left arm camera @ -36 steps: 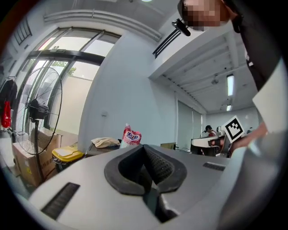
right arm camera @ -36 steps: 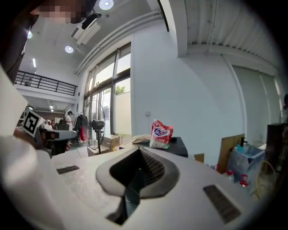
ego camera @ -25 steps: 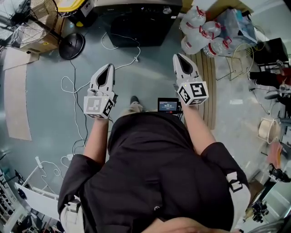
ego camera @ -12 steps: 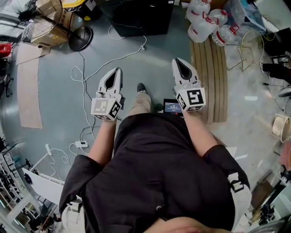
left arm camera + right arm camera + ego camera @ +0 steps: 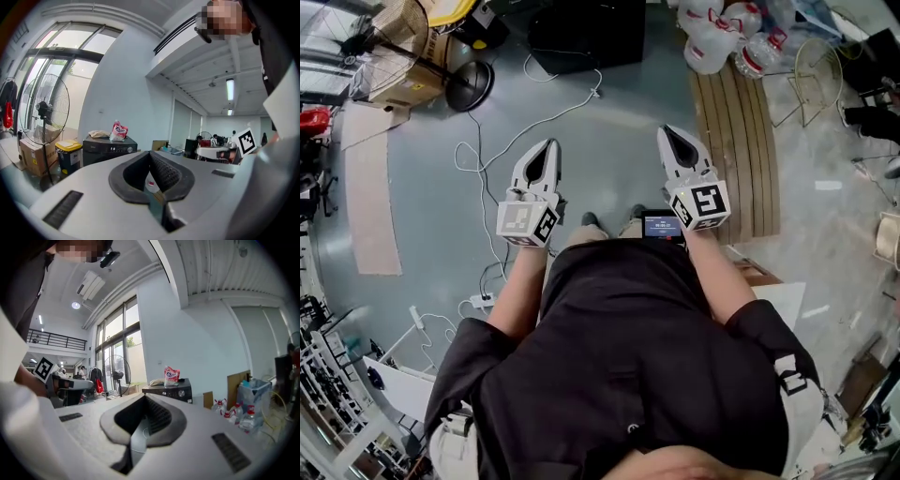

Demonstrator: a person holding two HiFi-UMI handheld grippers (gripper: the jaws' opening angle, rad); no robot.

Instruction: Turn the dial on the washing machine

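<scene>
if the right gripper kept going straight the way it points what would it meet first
Probably the washing machine, well ahead of the right gripper; nothing shows in between, though depth is unclear.

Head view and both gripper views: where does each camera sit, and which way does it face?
Head view: on the person's head, facing steeply down at the floor; torso, forearms, left gripper and right gripper show.
Left gripper view: on that gripper, facing along its shut jaws toward the washing machine.
Right gripper view: the same, along its own shut jaws.
Both gripper views share the washing machine.
</scene>
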